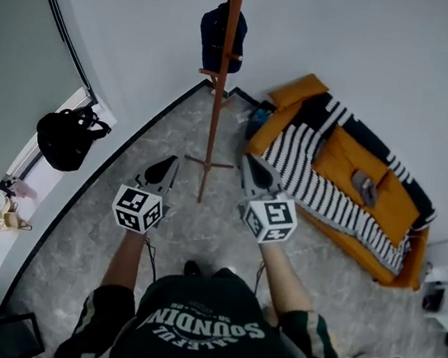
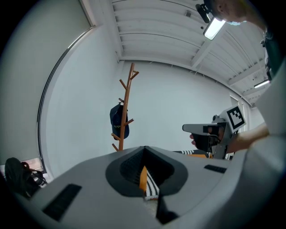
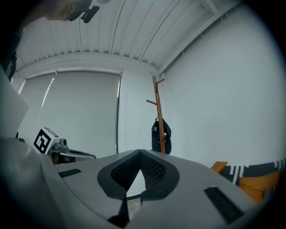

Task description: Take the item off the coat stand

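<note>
Closest to the head camera is the person's dark shirt (image 1: pixel 201 329), with both forearms extended forward from it. The left gripper (image 1: pixel 165 167) and the right gripper (image 1: pixel 254 168) are held side by side above the floor (image 1: pixel 111 265), both pointing roughly level toward the coat stand (image 1: pixel 219 90).

Finger state: the left fingers are together with nothing between them. The right fingers also appear together and empty, since their tips meet in the right gripper view.

Task item: a dark cap (image 1: pixel 222 39) hangs from a peg in the upper part of the stand, close against the pole. It is well apart from both grippers, ahead of them and above their pointing line. The cap hangs with its long axis vertical, parallel to the pole.

Governing relation: the foot of the pole stands between the two grippers, so neither hand is clearly nearer.
- In the left gripper view the cap (image 2: pixel 119 120) shows mostly to the left of the pole (image 2: pixel 125 112), with its body unobstructed.
- In the right gripper view the pole (image 3: pixel 157 112) crosses in front of the cap (image 3: pixel 161 136).

Judgement: the left gripper has the clearer line. Either gripper must rise, advance and part its fingers first.
</note>
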A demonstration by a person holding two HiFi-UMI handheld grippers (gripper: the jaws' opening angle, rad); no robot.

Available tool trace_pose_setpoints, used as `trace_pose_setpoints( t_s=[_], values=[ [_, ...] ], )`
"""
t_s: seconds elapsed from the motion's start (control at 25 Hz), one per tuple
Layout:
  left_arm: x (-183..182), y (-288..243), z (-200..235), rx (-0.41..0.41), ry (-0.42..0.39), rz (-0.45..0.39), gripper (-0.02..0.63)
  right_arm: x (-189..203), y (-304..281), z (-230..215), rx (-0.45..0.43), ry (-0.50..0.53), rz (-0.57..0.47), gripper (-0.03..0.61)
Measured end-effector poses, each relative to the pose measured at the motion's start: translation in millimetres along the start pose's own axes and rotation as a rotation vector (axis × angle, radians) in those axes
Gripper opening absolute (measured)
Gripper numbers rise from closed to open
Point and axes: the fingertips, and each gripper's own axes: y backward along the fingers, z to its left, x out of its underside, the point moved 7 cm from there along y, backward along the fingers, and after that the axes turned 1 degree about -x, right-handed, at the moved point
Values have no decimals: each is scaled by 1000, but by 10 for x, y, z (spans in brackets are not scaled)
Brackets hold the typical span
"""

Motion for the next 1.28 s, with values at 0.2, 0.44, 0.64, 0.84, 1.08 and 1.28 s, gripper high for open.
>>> trace_pose_setpoints(
  t_s=[0.2,0.44,0.64,0.84,1.08,1.28],
  values=[
    [33,33,91,1,7,-8,0,55,-5,50,31,-42,1,-2],
    [50,7,197,19,16,-4,0,26,-48,108,37,-21,5,-2],
    [-2,-81,258,14,13,-19,0,-13,-54,18,45,-12,4,-2],
    [-20,-206,311,17,12,-15,1,20,-129,-61,46,-28,6,-2],
    [-38,-418,446,18,9,-5,0,42,-372,-159,35,-41,-4,-2],
    [-32,-675,591,15,12,12,0,75,-640,-349,30,-45,-1,-2]
  ],
)
